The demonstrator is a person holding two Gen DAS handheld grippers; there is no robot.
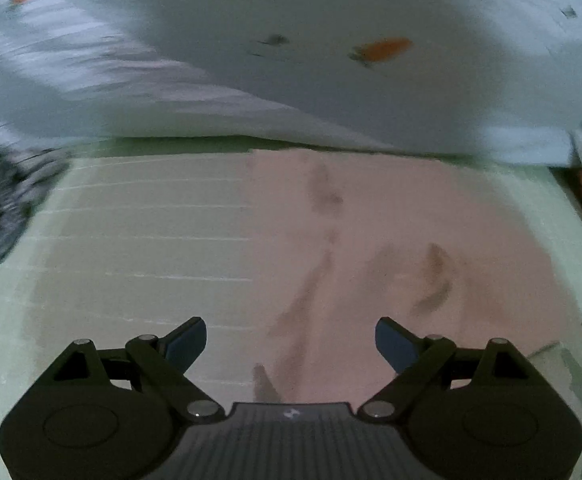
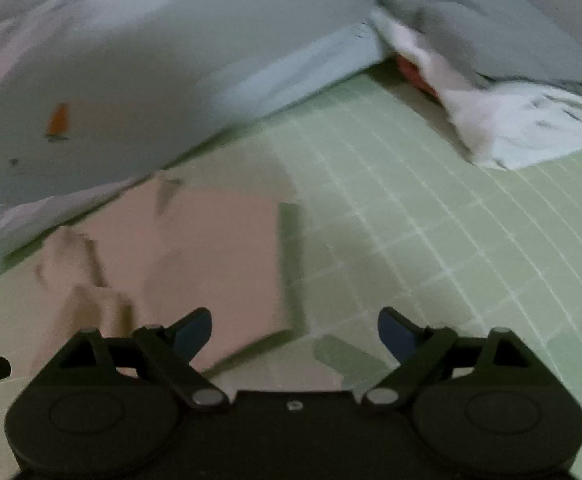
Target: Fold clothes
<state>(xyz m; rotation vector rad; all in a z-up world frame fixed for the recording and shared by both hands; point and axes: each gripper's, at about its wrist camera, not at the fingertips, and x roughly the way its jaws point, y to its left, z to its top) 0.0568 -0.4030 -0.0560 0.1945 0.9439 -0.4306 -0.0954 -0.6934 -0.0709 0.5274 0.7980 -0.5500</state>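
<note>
Left claw (image 1: 290,342) spread wide, nothing betw. fingers; right claw (image 2: 294,334) same. Both hover over a pink garment (image 1: 391,240) lying flat on the green grid mat (image 2: 431,240), just ahead of the fingertips. Beyond it, a pale bedsheet w/ orange carrot prints (image 1: 385,49), heavily blurred. Far right of right claw: grey-and-white clothes pile (image 2: 491,80), smeared, partly cut off at frame edge.

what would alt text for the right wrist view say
The open right gripper, jaws wide apart and holding nothing, hovers over a flat pink folded garment on a pale green gridded mat. Beyond lies a large pale blue cloth with small orange motifs, and at the upper right a blurred heap of grey and white clothes.
</note>
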